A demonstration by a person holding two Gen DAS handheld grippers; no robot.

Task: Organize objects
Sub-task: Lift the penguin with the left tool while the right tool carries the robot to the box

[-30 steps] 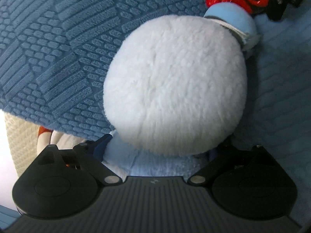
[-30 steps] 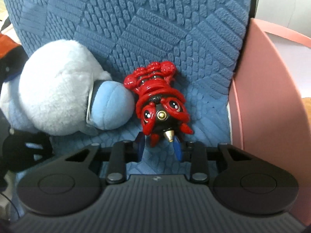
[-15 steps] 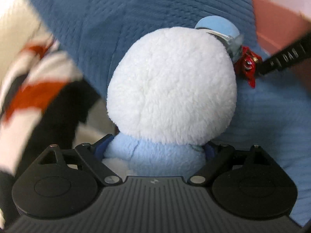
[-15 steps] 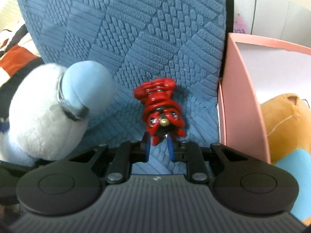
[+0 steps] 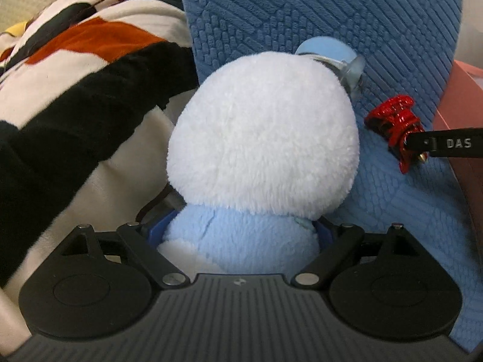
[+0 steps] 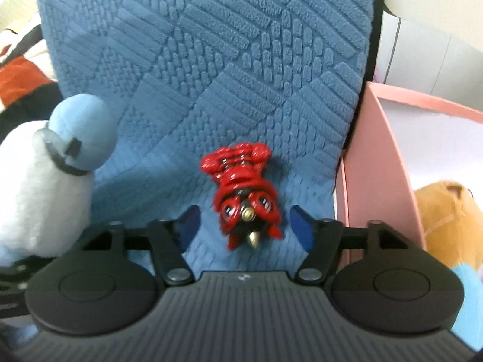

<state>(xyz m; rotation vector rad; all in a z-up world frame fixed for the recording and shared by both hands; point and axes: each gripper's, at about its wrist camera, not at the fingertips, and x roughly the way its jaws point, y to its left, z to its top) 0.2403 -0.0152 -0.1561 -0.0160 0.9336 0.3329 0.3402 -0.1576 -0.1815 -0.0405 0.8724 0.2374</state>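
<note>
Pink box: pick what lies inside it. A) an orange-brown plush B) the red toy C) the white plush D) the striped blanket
A: in the right wrist view an orange-brown plush lies inside the pink box, while the red toy sits outside it on the blue cushion.

A bumpy blue fabric cushion [image 6: 211,69] stands up tall — beside it lies a fuzzy blanket [image 5: 75,69] with orange, black and white patches.

Low in the frame the right gripper [image 6: 244,226] is opening its jaws, the red toy [image 6: 245,194] lying loose between them on the blue cushion [image 6: 211,60]; pink box [image 6: 380,181] at right.
</note>
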